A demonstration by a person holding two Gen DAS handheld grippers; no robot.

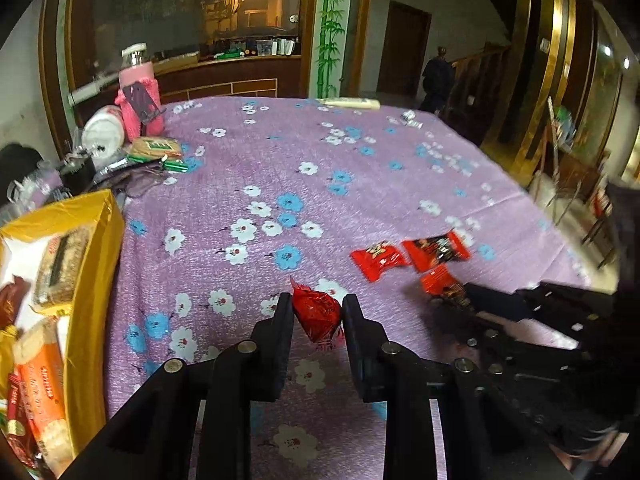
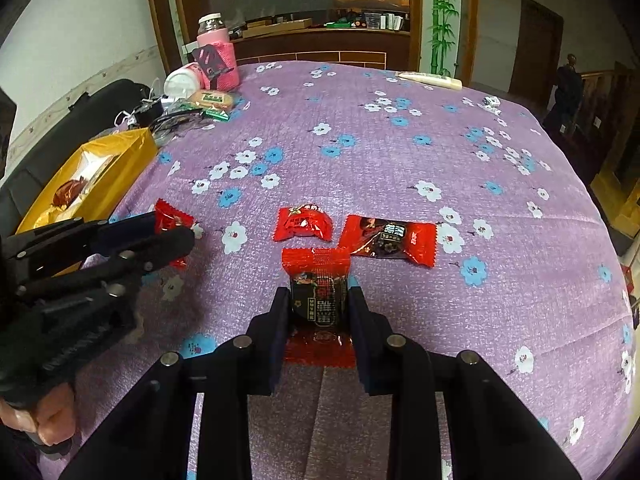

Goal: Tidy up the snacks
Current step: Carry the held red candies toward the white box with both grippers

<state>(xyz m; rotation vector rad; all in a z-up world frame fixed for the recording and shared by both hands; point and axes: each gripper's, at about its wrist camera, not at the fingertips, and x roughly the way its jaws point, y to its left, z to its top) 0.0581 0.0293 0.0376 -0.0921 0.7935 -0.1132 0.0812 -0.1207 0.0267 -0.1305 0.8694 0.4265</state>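
Gripping a red foil candy (image 1: 317, 316) in the left hand-held gripper (image 1: 317, 312), jaws pressed on both sides of the wrapper, just above the purple flowered desk cloth (image 1: 360, 176). Clamped in the right hand-held gripper (image 2: 319, 304) — a red-and-black snack packet (image 2: 319, 296). Lying just beyond on the cloth — two more red packets (image 2: 303, 224) (image 2: 390, 239). Standing at far left, an open yellow box (image 1: 96, 272) holding biscuits.
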